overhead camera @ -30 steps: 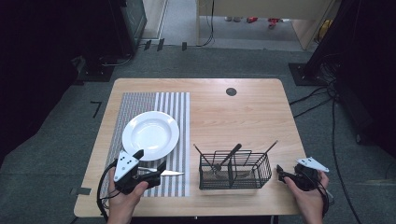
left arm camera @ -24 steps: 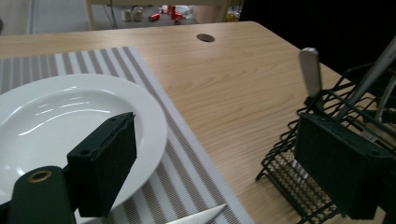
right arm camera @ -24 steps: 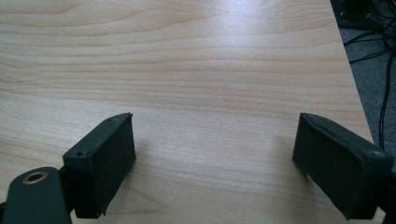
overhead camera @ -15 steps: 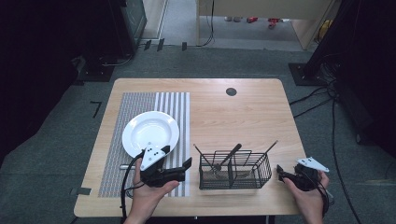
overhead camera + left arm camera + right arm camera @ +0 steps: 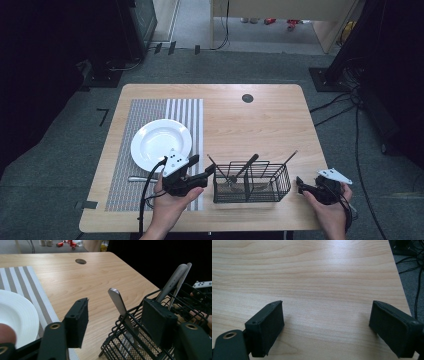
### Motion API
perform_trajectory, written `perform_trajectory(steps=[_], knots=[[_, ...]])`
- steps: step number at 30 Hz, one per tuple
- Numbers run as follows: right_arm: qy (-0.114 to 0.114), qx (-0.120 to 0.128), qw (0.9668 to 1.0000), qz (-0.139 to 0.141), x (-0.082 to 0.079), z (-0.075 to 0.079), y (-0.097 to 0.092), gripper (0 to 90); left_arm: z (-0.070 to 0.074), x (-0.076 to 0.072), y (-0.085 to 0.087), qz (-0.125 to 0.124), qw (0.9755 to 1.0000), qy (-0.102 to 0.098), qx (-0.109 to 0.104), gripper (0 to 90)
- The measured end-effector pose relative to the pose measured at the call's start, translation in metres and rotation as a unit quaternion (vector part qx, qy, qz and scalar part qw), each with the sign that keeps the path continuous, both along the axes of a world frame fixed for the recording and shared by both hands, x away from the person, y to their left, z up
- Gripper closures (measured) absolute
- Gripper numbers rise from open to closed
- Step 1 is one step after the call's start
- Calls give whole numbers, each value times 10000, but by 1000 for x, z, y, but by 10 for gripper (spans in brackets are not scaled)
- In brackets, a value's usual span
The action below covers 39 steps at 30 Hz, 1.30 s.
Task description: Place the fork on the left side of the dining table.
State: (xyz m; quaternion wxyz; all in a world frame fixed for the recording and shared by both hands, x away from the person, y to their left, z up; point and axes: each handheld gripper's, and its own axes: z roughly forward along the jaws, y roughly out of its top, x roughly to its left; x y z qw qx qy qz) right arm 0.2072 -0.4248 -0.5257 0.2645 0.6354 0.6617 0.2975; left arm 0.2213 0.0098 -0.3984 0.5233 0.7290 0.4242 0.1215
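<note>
Left hand-held gripper [image 5: 112, 322] is reaching toward the near-left corner of the wire basket [image 5: 150, 345], jaws spread apart and holding nothing. In the left gripper view a flat metal utensil handle [image 5: 117, 301] is standing tilted in the basket's left end, lying between the two jaws; whether either pad is touching it I cannot tell. Judgement: step in hand is the approach to pick this utensil out of the basket.

Right hand-held gripper [image 5: 302, 184] is resting low at the basket's right end, near the front-right corner of the surface [image 5: 260, 117]; its own view is showing jaws wide apart over bare wood, nothing between them.

In the high view the basket is sitting at the front of the surface, holding several utensils leaning outward. A piece of cutlery [image 5: 137, 178] is lying on the striped placemat [image 5: 150, 107], in front of the white plate [image 5: 161, 144].

Next move, as I judge it: centre the jaws on the handle above the wire rim, close, then lift up along its tilt so the head is not snagging the mesh or neighbouring utensils [image 5: 175, 280].
</note>
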Motion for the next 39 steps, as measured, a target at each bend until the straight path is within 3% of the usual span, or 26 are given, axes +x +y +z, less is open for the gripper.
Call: perform_trajectory(steps=[12,19,25,26,30,39], knots=[[4,4,10000,-40,1,0,0,114,-5,12,-9,-33,9998,213,4,493],[5,4,10000,-40,1,0,0,114,-1,12,-18,-104,9998,150,-33,622],[4,5,10000,-40,1,0,0,114,2,13,-17,-146,9996,124,-185,749],[4,4,10000,-40,1,0,0,114,4,15,-17,-199,9992,236,-268,759],[5,4,10000,-40,1,0,0,114,6,18,-17,-397,9979,316,-399,779],[4,4,10000,-40,1,0,0,114,13,14,-19,-673,9955,284,-611,823]])
